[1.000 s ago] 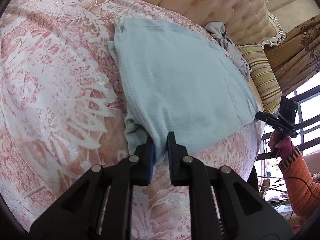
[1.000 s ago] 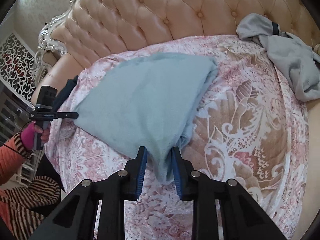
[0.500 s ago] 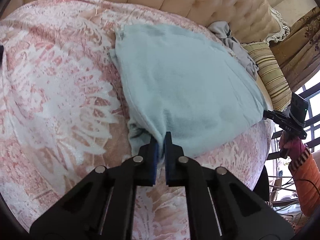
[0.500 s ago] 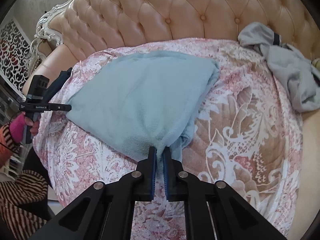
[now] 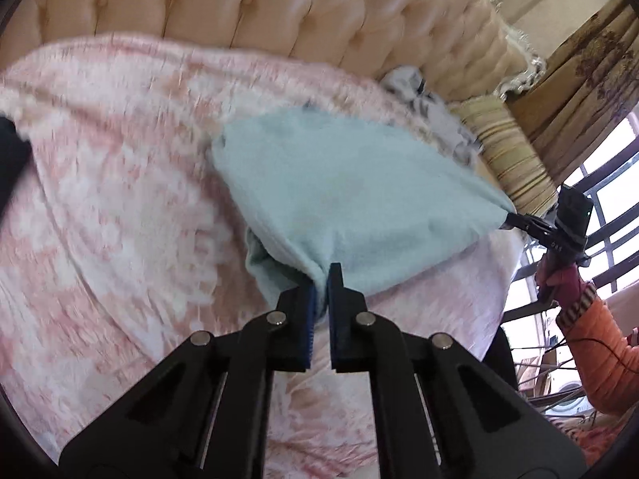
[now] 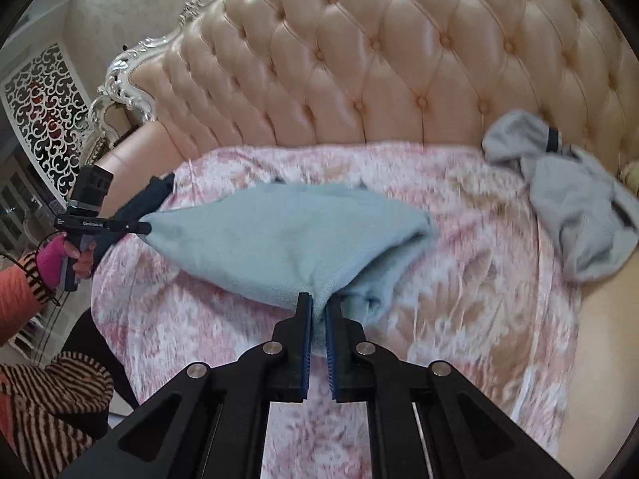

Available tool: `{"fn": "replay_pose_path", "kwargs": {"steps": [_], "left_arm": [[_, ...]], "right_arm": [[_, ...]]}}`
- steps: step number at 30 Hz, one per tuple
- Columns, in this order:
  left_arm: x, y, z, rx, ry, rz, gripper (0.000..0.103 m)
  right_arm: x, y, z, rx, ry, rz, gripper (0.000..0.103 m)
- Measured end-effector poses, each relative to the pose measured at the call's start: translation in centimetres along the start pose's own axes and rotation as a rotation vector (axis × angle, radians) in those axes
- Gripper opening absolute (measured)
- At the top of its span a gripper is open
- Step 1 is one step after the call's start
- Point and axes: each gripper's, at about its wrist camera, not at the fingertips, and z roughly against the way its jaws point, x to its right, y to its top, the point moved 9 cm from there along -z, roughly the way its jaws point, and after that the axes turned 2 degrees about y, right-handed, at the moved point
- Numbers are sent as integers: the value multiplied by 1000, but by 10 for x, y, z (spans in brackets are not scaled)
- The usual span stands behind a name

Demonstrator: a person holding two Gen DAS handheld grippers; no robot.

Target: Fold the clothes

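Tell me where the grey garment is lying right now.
In the right wrist view the grey garment lies crumpled at the right, on the pink blanket against the tufted headboard, apart from the light blue garment.

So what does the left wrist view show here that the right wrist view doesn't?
Only the left wrist view shows the striped pillow, the patterned curtain and the window bars. Only the right wrist view shows the white scrollwork screen and the grey garment clearly, spread by the headboard. Both show the light blue garment on the pink blanket, with the left gripper and right gripper each shut on one of its corners.
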Motion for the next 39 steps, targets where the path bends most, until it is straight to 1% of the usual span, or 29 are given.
{"fn": "replay_pose_path", "kwargs": {"steps": [3, 5, 6, 8, 9, 10, 11, 12, 13, 14, 15, 16, 17, 18, 19, 20, 22, 24, 26, 27, 29, 30, 32, 33, 35, 37, 39], "left_arm": [[-10, -13, -26, -58, 20, 25, 7], [-12, -19, -37, -84, 28, 40, 7], [-14, -22, -37, -92, 30, 48, 10], [-18, -26, -34, -104, 54, 56, 28], [-21, -26, -29, -99, 75, 59, 51], [-24, -26, -19, -84, 82, 68, 60], [-26, -25, -11, -68, 95, 76, 64], [-30, -23, -2, -45, 134, 77, 74], [-31, -19, 9, -8, 185, 71, 80], [-27, -14, 18, 28, 193, 63, 82], [-17, -7, 24, 62, 163, 58, 84], [-3, -1, 26, 82, 121, 51, 88], [11, 5, 26, 96, 83, 39, 91], [24, 8, 20, 89, 59, 12, 95], [36, 11, 13, 80, 39, -13, 95], [42, 12, 2, 61, 40, -27, 95], [41, 8, -25, 3, 63, -27, 95], [28, -3, -48, -62, 99, -6, 95], [11, -16, -54, -90, 109, 18, 95], [3, -20, -51, -87, 103, 30, 93], [-10, -25, -45, -80, 96, 51, 91], [-10, -21, -39, -68, 116, 54, 91], [-9, -13, -28, -43, 147, 56, 92], [0, -8, -22, -20, 129, 46, 92], [15, -1, -21, 3, 81, 40, 92], [34, 1, -27, -9, 73, -12, 92], [38, -5, -43, -55, 136, -72, 92]], "right_arm": [[14, -28, -29, -94, -35, -27, 7], [18, -34, -36, -99, -36, -65, 9], [19, -35, -36, -96, -39, -78, 12], [21, -36, -31, -106, -50, -95, 19], [22, -36, -26, -105, -63, -95, 22], [23, -35, -19, -100, -79, -90, 22], [23, -33, -11, -81, -91, -88, 22], [23, -28, -1, -46, -110, -86, 22], [21, -22, 8, -7, -125, -82, 22], [15, -15, 16, 37, -120, -75, 23], [8, -7, 23, 85, -106, -66, 23], [-2, 0, 26, 112, -91, -48, 23], [-12, 6, 24, 128, -74, -25, 24], [-20, 9, 16, 114, -77, 2, 24], [-26, 10, 5, 85, -91, 32, 24], [-30, 9, -8, 55, -99, 47, 24], [-31, 2, -30, -2, -110, 55, 24], [-27, -10, -46, -58, -125, 54, 24], [-14, -29, -50, -110, -154, 34, 24], [-3, -40, -49, -133, -177, 21, 24], [19, -49, -34, -111, -219, -44, 25], [31, -52, -25, -92, -240, -81, 29], [36, -51, -9, -47, -251, -125, 30], [38, -49, -1, -24, -254, -144, 30], [22, -45, 4, 10, -203, -129, 31], [1, -43, -3, 7, -140, -76, 34], [-3, -48, -22, -53, -117, -55, 38]]}}
